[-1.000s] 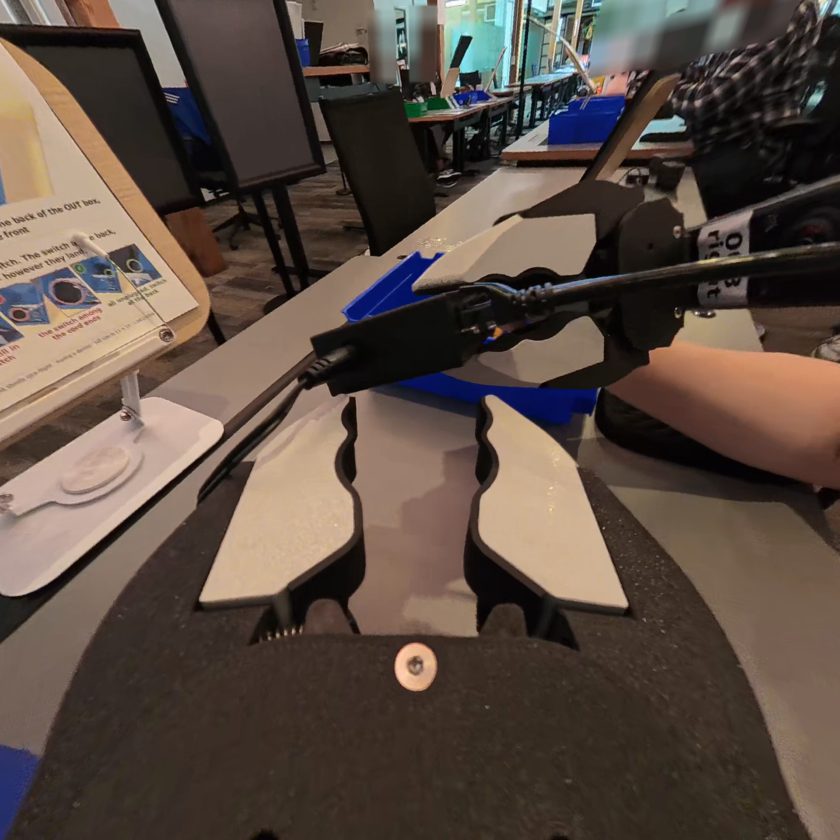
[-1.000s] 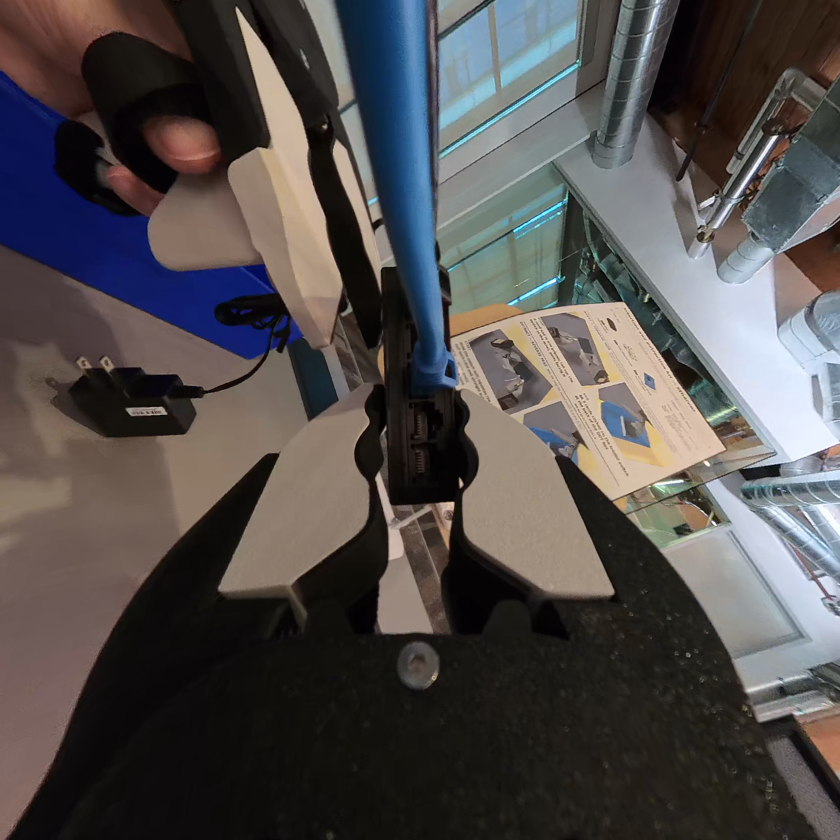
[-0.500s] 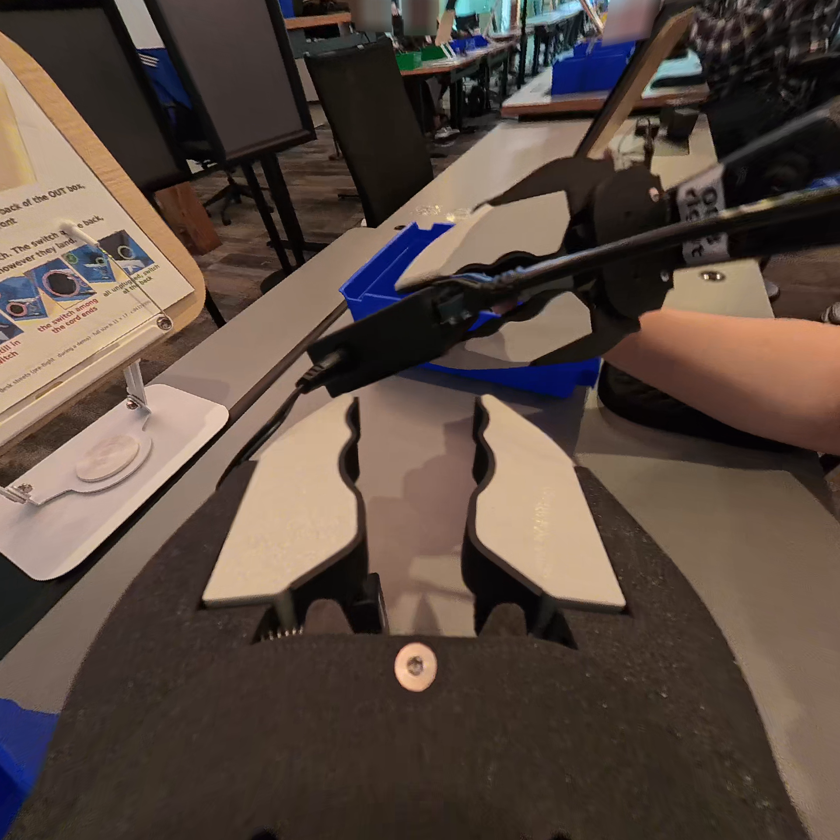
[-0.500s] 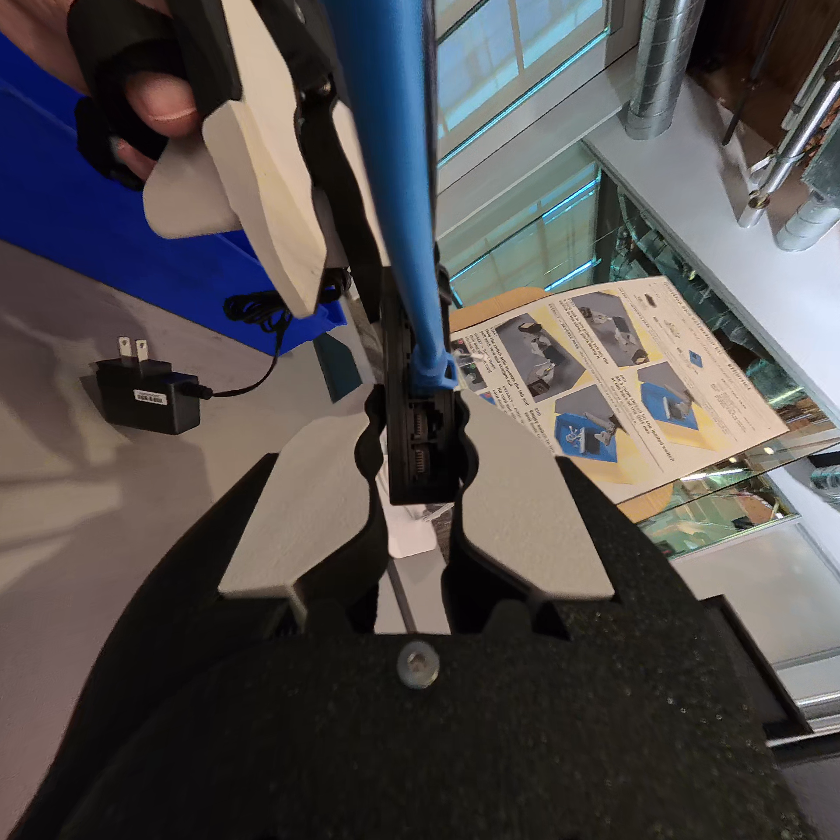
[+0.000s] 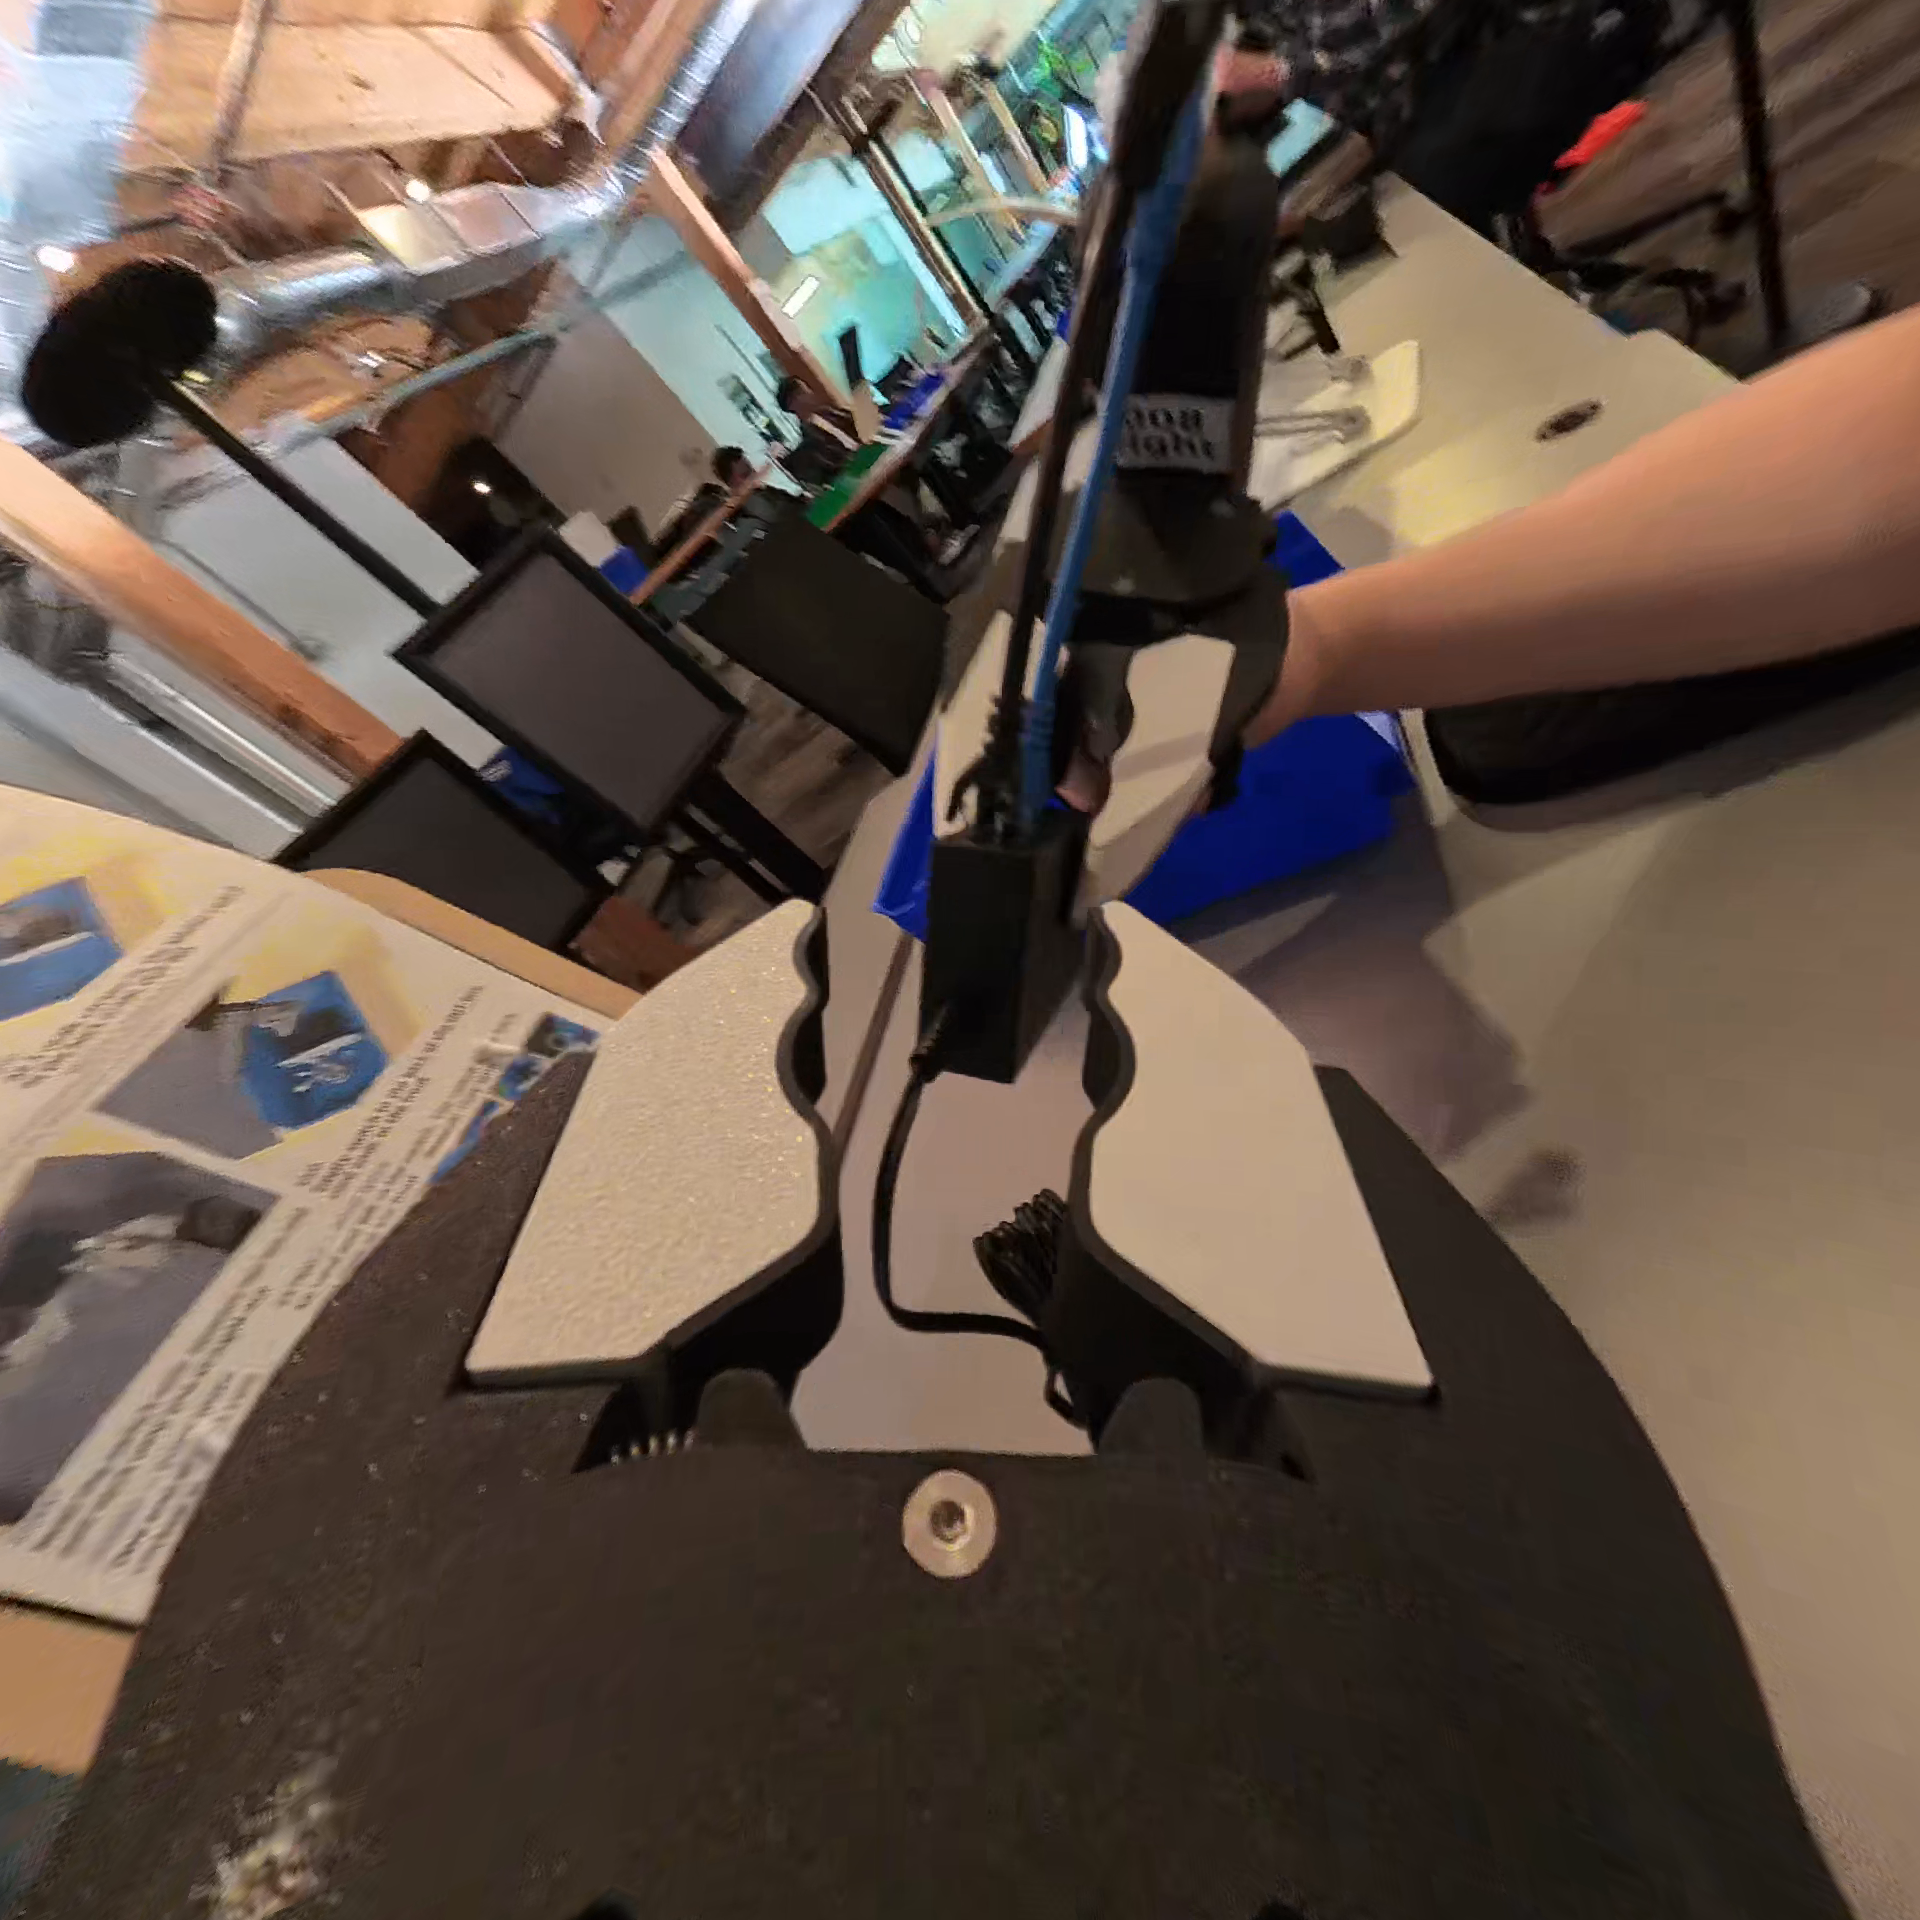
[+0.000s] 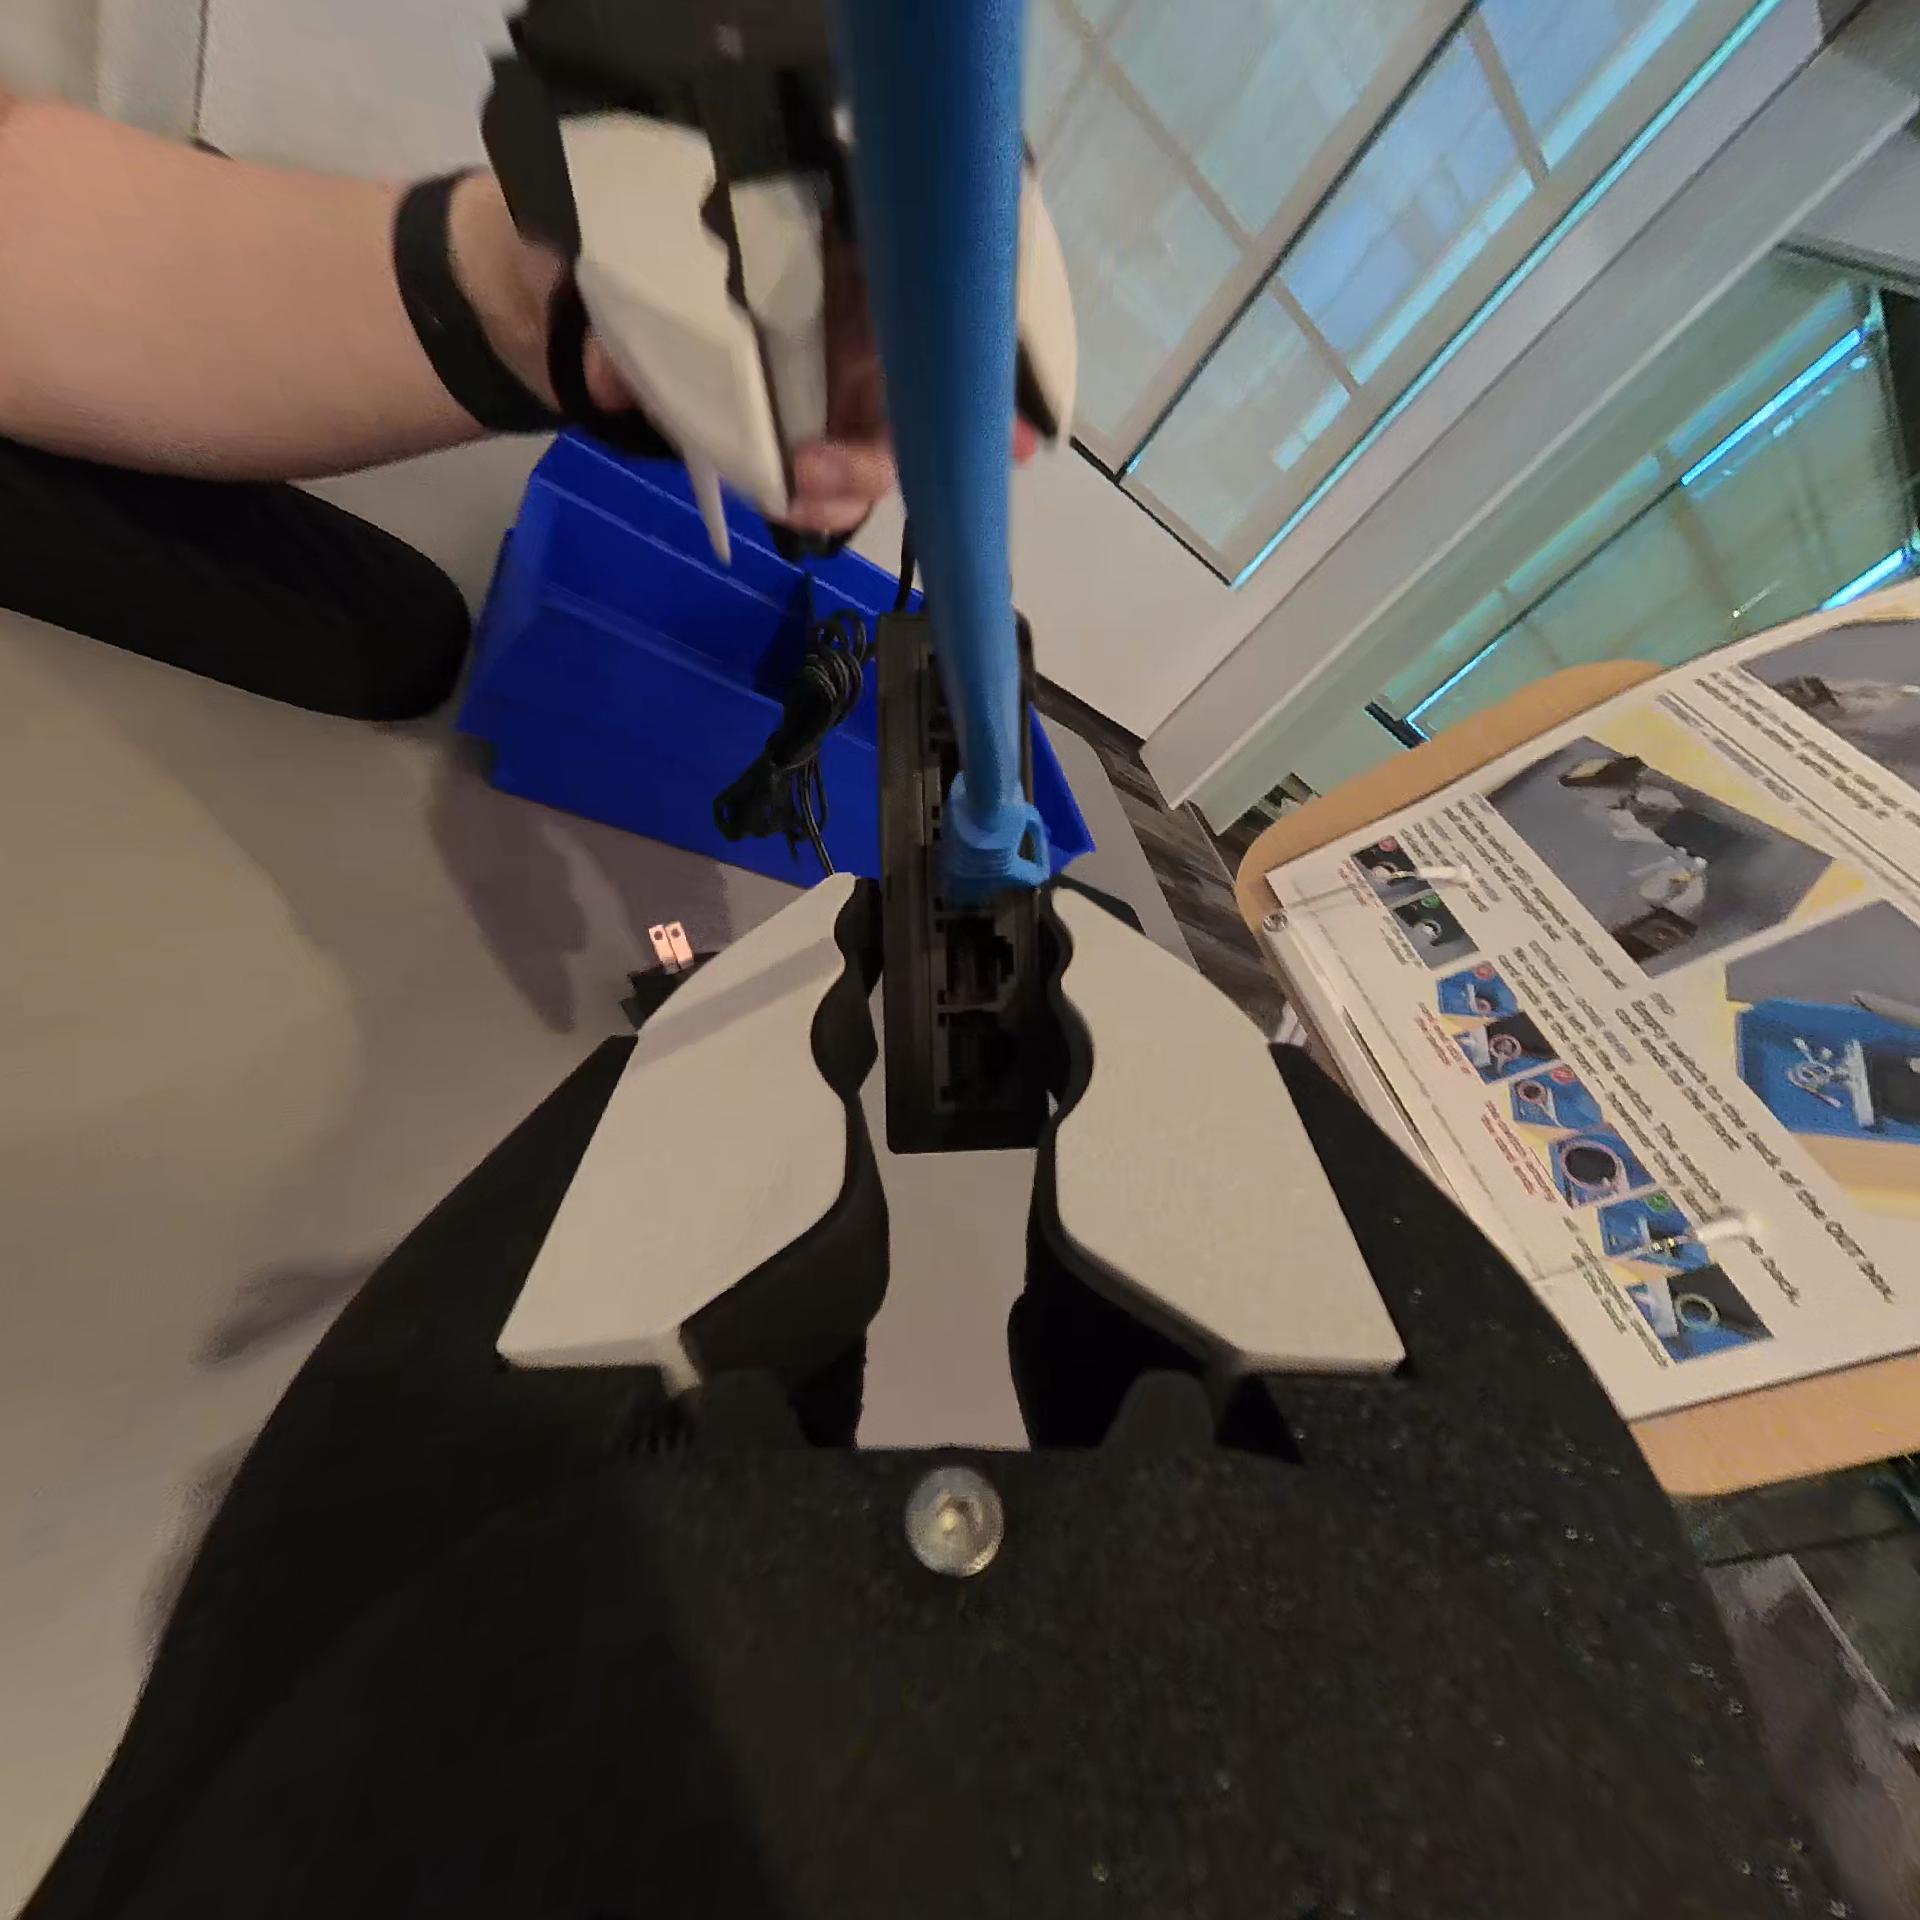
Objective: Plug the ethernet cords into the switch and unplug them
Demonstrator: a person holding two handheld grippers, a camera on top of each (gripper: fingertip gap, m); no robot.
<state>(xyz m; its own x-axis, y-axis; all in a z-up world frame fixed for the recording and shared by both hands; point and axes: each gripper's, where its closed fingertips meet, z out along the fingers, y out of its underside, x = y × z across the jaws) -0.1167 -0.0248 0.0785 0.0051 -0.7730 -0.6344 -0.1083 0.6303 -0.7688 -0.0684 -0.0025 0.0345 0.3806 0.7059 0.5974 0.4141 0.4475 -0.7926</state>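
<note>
The black switch (image 6: 961,997) sits upright between the right gripper (image 6: 954,997)'s fingers (image 6: 727,1049), whose ridged black pads press on its two narrow sides, so it is gripped and held clear of the desk (image 6: 208,935). Its row of ports faces the right wrist camera. A blue ethernet cord (image 6: 940,416) is plugged into one port, its blue boot (image 6: 992,842) seated just above the fingertips, and the cord runs straight up out of the picture. In the left wrist view a black ethernet cord (image 5: 1039,582) enters the switch (image 5: 992,966) beside the blue one (image 5: 1091,468), and a thin black power lead (image 5: 888,1195) leaves the switch's near end and curls down between the left gripper's fingers.

The left gripper (image 5: 954,997) stands open: the switch's end lies between its fingertips, close against the right-hand finger (image 5: 1226,1122), with a clear gap to the left-hand one (image 5: 696,1122). Neither pad presses on it.

Behind the switch a blue bin (image 6: 644,686) rests on the desk, with a bundled black cable (image 6: 800,748) against its front. The power adapter (image 6: 660,966) lies on the desk, prongs up, partly hidden by the right gripper's finger. An instruction sheet (image 6: 1662,1039) on a wooden board stands to one side. The person's forearm (image 5: 1610,551) reaches in from the right of the left wrist view.
</note>
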